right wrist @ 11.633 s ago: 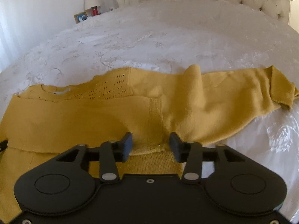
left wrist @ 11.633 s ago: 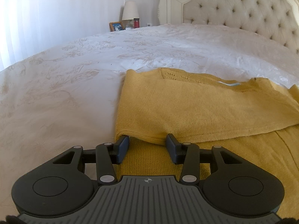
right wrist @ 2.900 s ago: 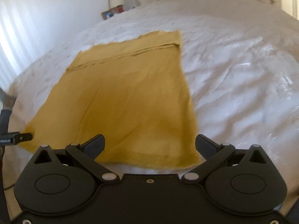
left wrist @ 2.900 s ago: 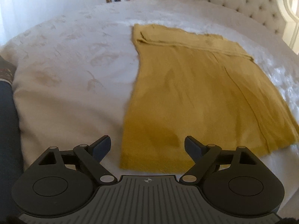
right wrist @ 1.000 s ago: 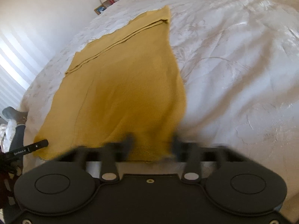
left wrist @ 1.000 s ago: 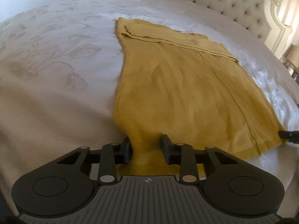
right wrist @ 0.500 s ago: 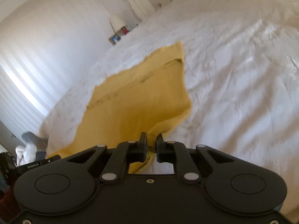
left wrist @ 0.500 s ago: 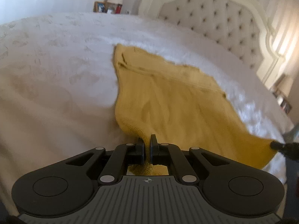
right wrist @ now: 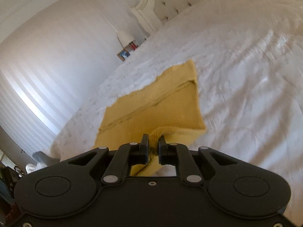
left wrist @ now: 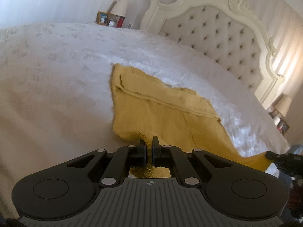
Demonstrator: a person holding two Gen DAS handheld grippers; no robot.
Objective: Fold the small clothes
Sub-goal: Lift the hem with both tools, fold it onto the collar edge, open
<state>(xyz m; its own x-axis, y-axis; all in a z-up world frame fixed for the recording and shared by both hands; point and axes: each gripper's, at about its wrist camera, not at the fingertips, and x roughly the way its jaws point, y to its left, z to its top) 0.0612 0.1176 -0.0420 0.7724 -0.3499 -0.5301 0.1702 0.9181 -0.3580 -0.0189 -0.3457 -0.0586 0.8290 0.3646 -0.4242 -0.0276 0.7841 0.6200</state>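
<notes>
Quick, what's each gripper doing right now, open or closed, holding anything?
Left gripper: shut on the yellow garment.
Right gripper: shut on the same garment's other near corner.

Premises: a bedroom in a home. Evidence: a wide bed under a white patterned bedspread (left wrist: 62, 79), a tufted headboard (left wrist: 214, 30) in a carved cream frame, a bedside lamp (left wrist: 119, 8) beside a framed photo (left wrist: 102, 18). Pale striped surface at far left, possibly curtains.

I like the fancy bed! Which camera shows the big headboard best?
The left wrist view: the headboard shows nearly whole, with its carved frame and buttons. The right wrist view catches only a blurry strip of it along the top edge.
</notes>
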